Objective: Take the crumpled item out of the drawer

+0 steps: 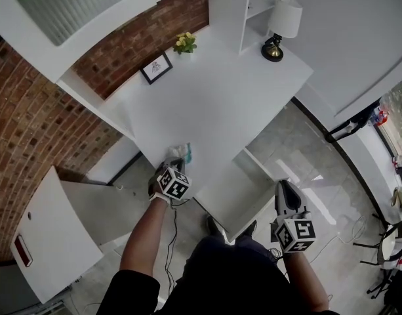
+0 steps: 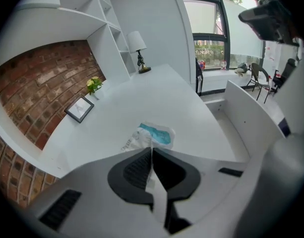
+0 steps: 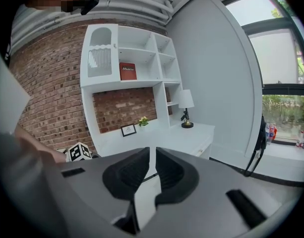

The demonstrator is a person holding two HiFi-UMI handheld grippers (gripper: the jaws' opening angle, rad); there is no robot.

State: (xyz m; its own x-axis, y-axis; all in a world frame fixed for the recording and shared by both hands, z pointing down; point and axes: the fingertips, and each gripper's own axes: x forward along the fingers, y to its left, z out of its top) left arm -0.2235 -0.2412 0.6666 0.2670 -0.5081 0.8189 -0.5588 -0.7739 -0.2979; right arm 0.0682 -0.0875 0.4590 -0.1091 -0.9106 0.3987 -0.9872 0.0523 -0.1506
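The crumpled item (image 1: 182, 152) is a white and teal wrapper. It hangs at the near edge of the white desk (image 1: 207, 97), and my left gripper (image 1: 177, 160) is shut on it. In the left gripper view the wrapper (image 2: 152, 134) bulges out just past the closed jaw tips of the left gripper (image 2: 152, 150), low over the desk top. The open drawer (image 1: 253, 161) juts out to the right of that hand; I see nothing inside it. My right gripper (image 1: 284, 186) hovers at the drawer's right side. Its jaws stand a narrow slit apart with nothing between them (image 3: 152, 155).
On the desk's far side stand a lamp (image 1: 281, 23), a small framed picture (image 1: 156, 67) and yellow flowers (image 1: 185, 42). A white cupboard door (image 1: 50, 235) hangs open low at the left. White shelves (image 3: 137, 63) rise above the desk against a brick wall.
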